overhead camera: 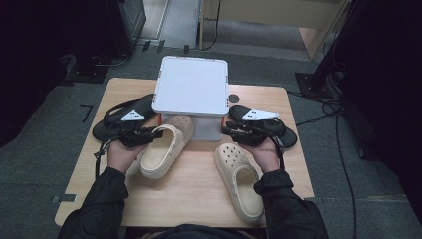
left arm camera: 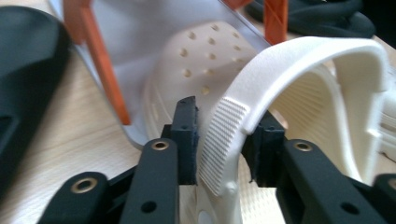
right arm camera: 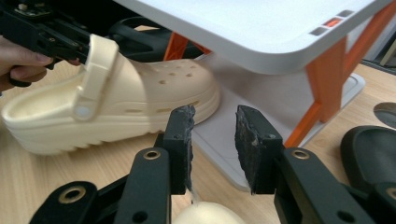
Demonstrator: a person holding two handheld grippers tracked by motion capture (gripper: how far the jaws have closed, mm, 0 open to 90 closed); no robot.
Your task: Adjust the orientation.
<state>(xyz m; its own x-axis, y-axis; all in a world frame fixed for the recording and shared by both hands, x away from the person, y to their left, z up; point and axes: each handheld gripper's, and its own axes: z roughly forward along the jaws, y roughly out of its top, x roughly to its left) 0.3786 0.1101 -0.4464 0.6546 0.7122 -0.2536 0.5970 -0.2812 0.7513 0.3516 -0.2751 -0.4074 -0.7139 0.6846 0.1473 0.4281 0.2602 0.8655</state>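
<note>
Nearest on the tabletop (overhead camera: 199, 194), toward the right, a cream clog (overhead camera: 239, 180) lay flat on its sole with its toe pointing away, untouched. It looked like moulded foam: light, springy rather than stiff, with a matt skin that ought not to slip, and nothing about it seemed fragile. The right hand-held gripper (right arm camera: 213, 135) hung just beyond that clog's toe with its jaws spread and nothing between them. To the left, the second cream clog (overhead camera: 164, 145) lay slanted with its toe tucked under the white shelf (overhead camera: 191, 84). Its heel strap (left arm camera: 243, 116) stood up between the jaws of the left hand-held gripper (left arm camera: 224, 144); the right pad appeared to touch the strap, while a small gap showed at the left pad, so the jaws looked slack rather than pinching. The ribbed strap would likely bend and swing on its rivet, so it seemed a handy but loose place to hold; the thick side wall or heel rim would probably give a steadier grip. Farther off, a black sandal (overhead camera: 124, 117) lay left of the shelf and another black sandal (overhead camera: 263, 124) lay right.
</note>
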